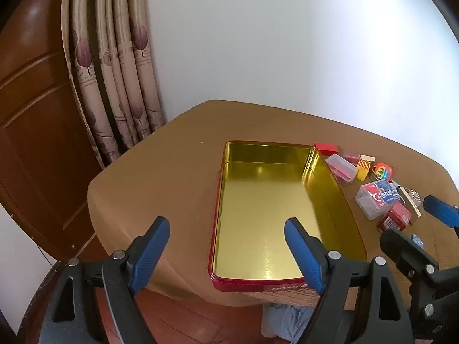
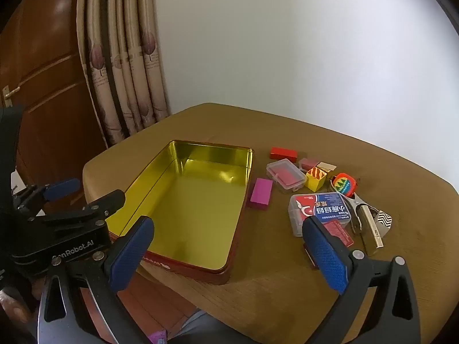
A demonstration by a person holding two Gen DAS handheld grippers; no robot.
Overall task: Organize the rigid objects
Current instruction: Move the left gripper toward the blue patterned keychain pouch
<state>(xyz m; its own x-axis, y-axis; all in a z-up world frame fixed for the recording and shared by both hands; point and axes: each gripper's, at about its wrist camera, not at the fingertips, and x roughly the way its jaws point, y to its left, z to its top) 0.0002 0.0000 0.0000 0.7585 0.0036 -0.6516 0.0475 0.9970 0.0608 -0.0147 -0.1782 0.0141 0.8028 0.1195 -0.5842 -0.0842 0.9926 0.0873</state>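
left gripper: jaws spread wide, nothing held | right gripper: jaws spread wide, nothing held | red tin: seen empty | small items clustered beside it

Empty gold-lined tin beside scattered small objects

Tin on the table, small things to its right
A block lay just beside the tin's right wall; beyond it sat a lidded case, a cube, a tape measure and a labelled box
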